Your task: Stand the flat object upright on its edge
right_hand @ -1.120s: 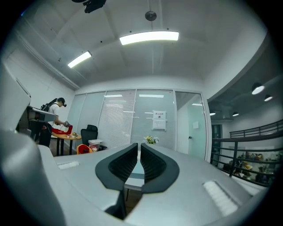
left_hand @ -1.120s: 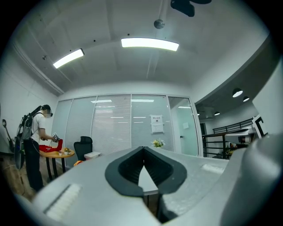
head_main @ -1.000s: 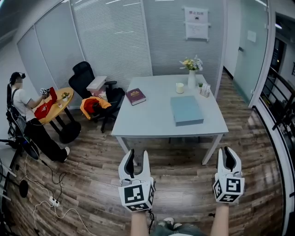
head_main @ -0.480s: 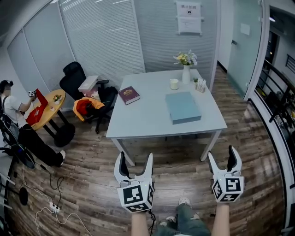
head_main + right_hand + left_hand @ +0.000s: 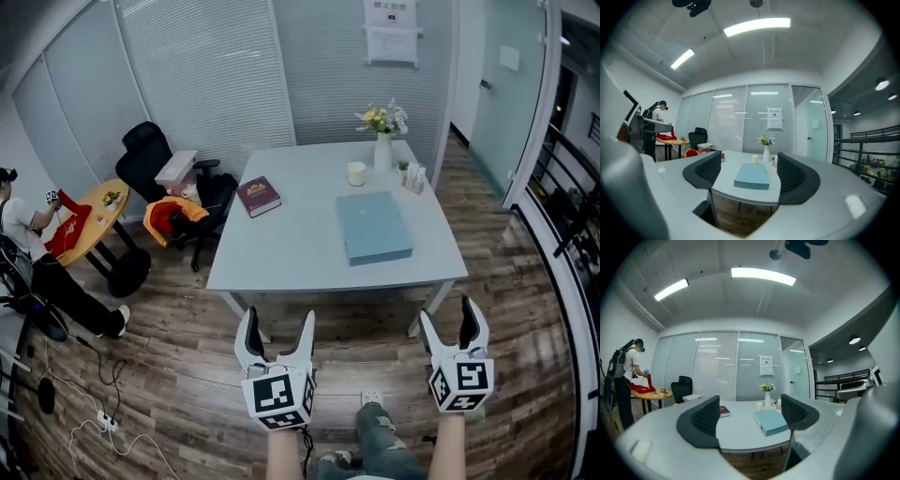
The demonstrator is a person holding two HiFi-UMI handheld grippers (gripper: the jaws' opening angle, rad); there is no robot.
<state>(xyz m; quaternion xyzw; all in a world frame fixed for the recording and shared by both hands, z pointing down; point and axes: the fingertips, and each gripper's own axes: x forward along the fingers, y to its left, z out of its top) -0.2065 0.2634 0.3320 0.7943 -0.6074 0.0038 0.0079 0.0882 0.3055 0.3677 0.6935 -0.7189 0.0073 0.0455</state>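
Shows blue flat box (image 5: pixel 376 227) lying on grey table (image 5: pixel 281 253), long axis pointing away, well ahead of left gripper (image 5: pixel 277 319) and nearer right gripper (image 5: pixel 450 314), both empty, jaws spread.

No wording can be read here. The white notice (image 5: pixel 391 31) on the back wall carries dark print, too small to make out. The maroon book (image 5: pixel 260 195) on the surface (image 5: pixel 300 253) shows a cover mark, likewise illegible.

Table (image 5: pixel 300 248) nearer, left gripper (image 5: pixel 277 323) wider
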